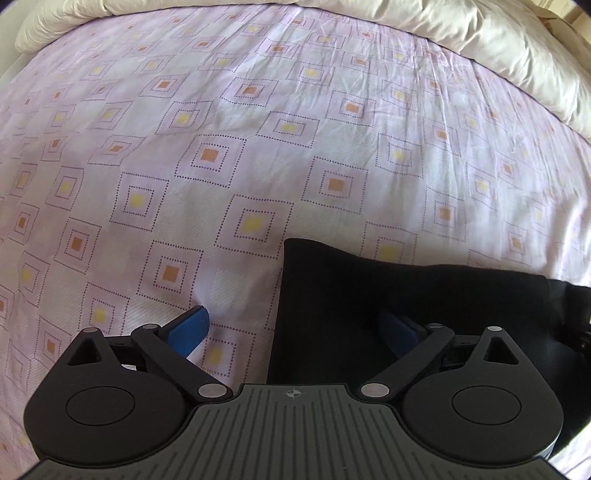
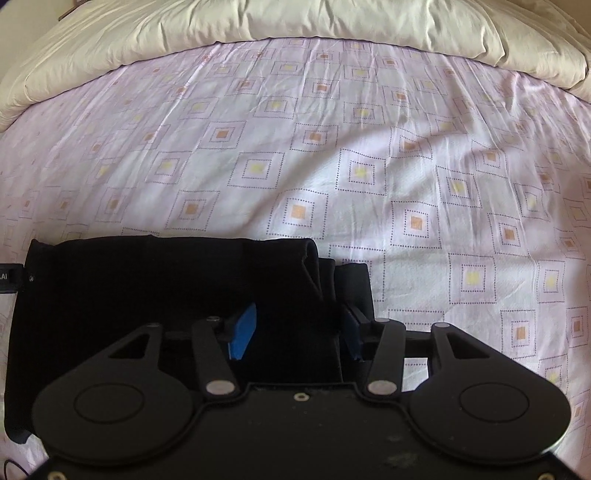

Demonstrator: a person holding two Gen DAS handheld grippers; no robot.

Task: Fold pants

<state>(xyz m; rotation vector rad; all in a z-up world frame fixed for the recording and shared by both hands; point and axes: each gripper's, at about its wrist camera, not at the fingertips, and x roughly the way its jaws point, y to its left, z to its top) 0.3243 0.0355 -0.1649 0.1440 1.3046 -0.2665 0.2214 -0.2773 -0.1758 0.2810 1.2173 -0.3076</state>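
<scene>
On the bed sheet (image 1: pixel 221 177), near its front edge: one pair of black pants (image 1: pixel 369 295), already folded into a compact stack with several layers showing at its right end in the right wrist view. Judged to be at or close to the last fold, laid down flat so the stack keeps its shape.

Left tongs (image 1: pixel 295 328): jaws spread wide, straddling the left edge of the pants. One blue pad (image 1: pixel 190 328) sits over bare sheet just left of the pants, the other over the black cloth. Nothing pinched; the wide stance reads as a release of that edge.

Right tongs (image 2: pixel 295 328): jaws part-way apart over the right portion of the pants, a blue pad (image 2: pixel 243 328) on each side of a band of cloth. Whether the pads press on that cloth cannot be told; the fabric is too dark.

Bed sheet: pale lilac, printed with dotted squares, mildly creased right of the pants.

Cream duvet (image 2: pixel 295 22): bunched well beyond the pants, along the far side of the bed, presumably pushed back to leave folding room.
</scene>
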